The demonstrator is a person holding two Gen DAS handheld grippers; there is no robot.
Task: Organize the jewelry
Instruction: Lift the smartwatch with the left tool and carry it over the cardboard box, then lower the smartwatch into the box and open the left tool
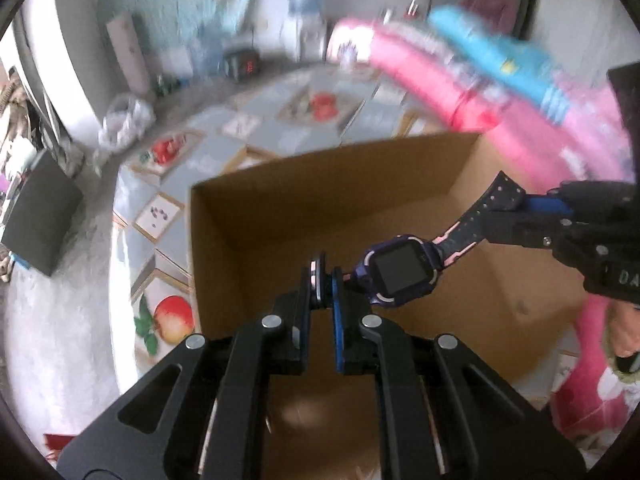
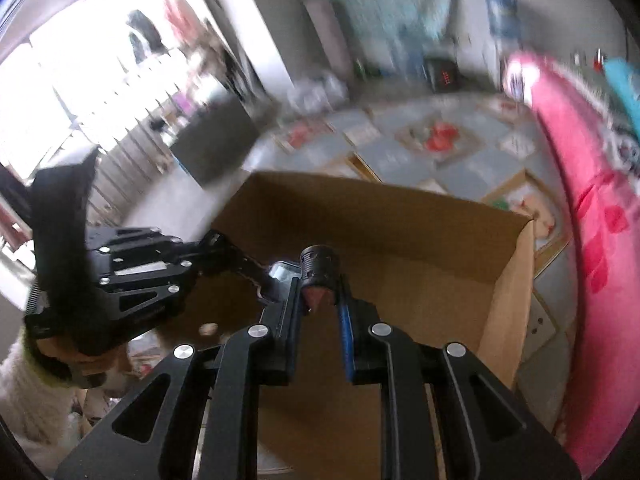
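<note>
Over the open cardboard box (image 1: 328, 208), the watch (image 1: 400, 272) hangs in mid-air between two tools. On the box's left side lies the patterned tablecloth (image 1: 256, 120), printed with fruit: an apple (image 1: 174, 322) just beside the box's near-left corner, strawberries farther off. Beyond the box's far-left corner sits a crumpled plastic bag (image 1: 126, 120), and past that a small clock (image 1: 242, 64) with red digits.

Centre now: the left gripper (image 1: 325, 284) is pinched tight, jaws nearly together, clamped on the end of one watch strap just above the box's floor. The square dark screen faces up, purple casing with pale pink trim, tilted slightly.

Right of the watch face, the other strap (image 1: 486, 208) runs up toward the box's right wall, and there the right gripper (image 1: 520, 208) has it, squeezed around the dotted strap. From the right wrist view the same grip shows: right gripper (image 2: 318, 296) closed on the strap end (image 2: 318, 266), pink underside peeking between the pads, with the left gripper (image 2: 268, 280) reaching in over the box's left edge.

Beyond the box's right wall, pink fabric (image 1: 432, 84) and a blue item (image 1: 496, 56), both blurred.
</note>
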